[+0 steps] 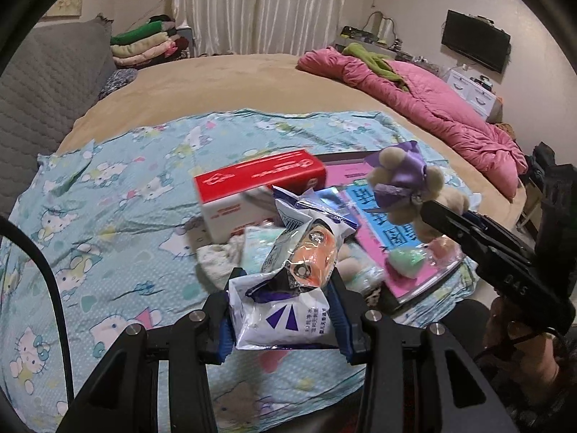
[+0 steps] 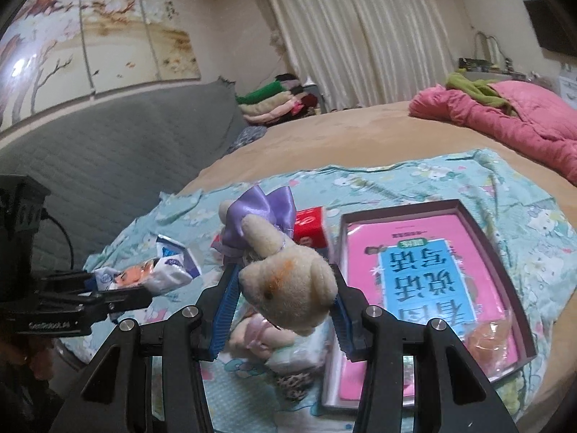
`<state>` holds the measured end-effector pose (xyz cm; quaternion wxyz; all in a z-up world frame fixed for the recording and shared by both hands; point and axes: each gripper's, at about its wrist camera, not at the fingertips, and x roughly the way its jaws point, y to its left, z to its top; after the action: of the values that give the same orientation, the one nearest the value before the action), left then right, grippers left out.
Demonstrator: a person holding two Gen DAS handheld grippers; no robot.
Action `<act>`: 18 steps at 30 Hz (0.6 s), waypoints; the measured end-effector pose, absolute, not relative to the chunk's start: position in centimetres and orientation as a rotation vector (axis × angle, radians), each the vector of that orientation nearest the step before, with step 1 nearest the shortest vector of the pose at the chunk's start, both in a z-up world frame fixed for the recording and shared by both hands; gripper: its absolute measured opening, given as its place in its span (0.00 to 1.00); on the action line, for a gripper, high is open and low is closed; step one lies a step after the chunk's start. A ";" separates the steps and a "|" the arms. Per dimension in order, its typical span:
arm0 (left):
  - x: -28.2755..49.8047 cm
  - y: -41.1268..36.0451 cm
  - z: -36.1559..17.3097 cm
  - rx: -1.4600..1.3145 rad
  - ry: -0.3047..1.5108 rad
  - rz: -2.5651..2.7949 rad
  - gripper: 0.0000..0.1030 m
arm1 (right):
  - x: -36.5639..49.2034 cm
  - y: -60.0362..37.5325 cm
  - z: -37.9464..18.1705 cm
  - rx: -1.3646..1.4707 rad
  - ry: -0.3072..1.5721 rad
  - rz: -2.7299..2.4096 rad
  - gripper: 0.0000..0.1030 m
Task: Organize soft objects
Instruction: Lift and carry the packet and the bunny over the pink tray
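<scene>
Right then, a cream plush bear (image 2: 288, 285) with a purple satin bow (image 2: 265, 204) sat clamped by its head between the blue pads of the right gripper (image 2: 285, 299), lifted clear of the blue cartoon-print sheet (image 2: 505, 187) and tilted so its body pointed away toward the far edge of the bed. From the left wrist view the same bear (image 1: 400, 187) hung above the open gift box. The left gripper (image 1: 283, 306) was closed on a crinkled white wipes packet (image 1: 281, 310), which also rode above the sheet, with an orange-printed part of the wrapper sticking up past the fingertips. Beneath both tools, on the sheet near the bed's near edge, lay a small heap: a red and white carton (image 1: 252, 187), a pale folded cloth (image 1: 220, 256) and a soft pack just beside it. To the right of the heap rested the shallow dark-rimmed box (image 2: 479, 223) holding a pink and blue book (image 2: 425, 274), with a green squishy toy (image 1: 407, 259) and an orange one (image 2: 485, 335) at its near corner. Farther out, a pink quilt (image 1: 432, 108) with a green garment on it was bunched along the bed's far right edge, a stack of folded blankets (image 1: 144, 45) stood beyond the far left corner, and a grey padded headboard (image 2: 108, 151) ran along the left side.
</scene>
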<state>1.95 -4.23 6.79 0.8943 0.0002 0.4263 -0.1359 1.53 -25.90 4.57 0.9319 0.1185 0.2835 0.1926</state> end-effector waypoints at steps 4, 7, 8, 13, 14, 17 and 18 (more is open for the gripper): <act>2.2 -5.7 7.3 -0.004 0.872 -0.285 0.43 | 1.6 -27.4 4.7 0.260 0.568 0.354 0.47; 2.4 -6.5 7.6 -0.008 0.865 -0.292 0.43 | 1.5 -28.4 4.8 0.270 0.557 0.326 0.47; 2.6 -7.0 7.6 -0.002 0.865 -0.293 0.43 | 1.4 -28.7 4.9 0.271 0.553 0.320 0.47; 3.1 -8.9 7.9 0.010 0.863 -0.315 0.43 | 1.2 -30.1 5.1 0.293 0.533 0.289 0.47; 3.2 -9.4 8.0 0.017 0.860 -0.320 0.43 | 1.2 -30.4 5.1 0.297 0.530 0.283 0.47; 3.5 -10.7 8.2 0.037 0.861 -0.332 0.43 | 1.2 -31.2 5.1 0.312 0.520 0.265 0.47; 3.6 -11.1 8.3 0.040 0.862 -0.339 0.43 | 1.2 -31.5 5.1 0.317 0.519 0.258 0.47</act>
<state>3.64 -11.12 8.29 0.8946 0.0192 0.4156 -0.1633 1.21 -31.49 5.14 0.9460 0.1558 0.2546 0.1268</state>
